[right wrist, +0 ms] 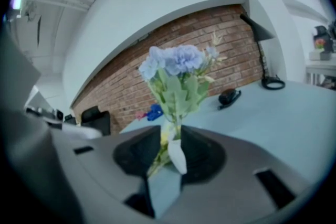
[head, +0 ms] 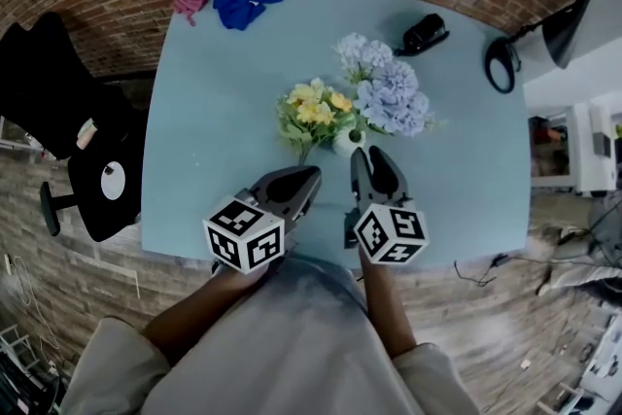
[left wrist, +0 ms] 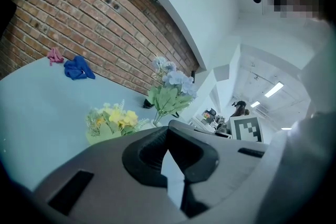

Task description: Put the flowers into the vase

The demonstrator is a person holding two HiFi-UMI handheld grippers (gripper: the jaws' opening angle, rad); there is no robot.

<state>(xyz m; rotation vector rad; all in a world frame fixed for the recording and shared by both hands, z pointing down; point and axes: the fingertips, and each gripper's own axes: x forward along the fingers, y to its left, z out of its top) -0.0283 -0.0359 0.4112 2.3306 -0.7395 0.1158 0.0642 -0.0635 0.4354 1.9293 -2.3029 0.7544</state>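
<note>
Standing in the white vase mid-table, blue flowers lean toward 1 o'clock. Yellow flowers sit at its 9 o'clock. The right gripper, at its 6 o'clock, gapes around the vase without pressing it. The left gripper is closed, empty.

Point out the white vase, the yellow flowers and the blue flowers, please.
white vase (head: 348, 140): head view, on its body.
yellow flowers (head: 316, 108): head view, on the middle blooms.
blue flowers (head: 391, 97): head view, on the biggest bloom cluster.
</note>
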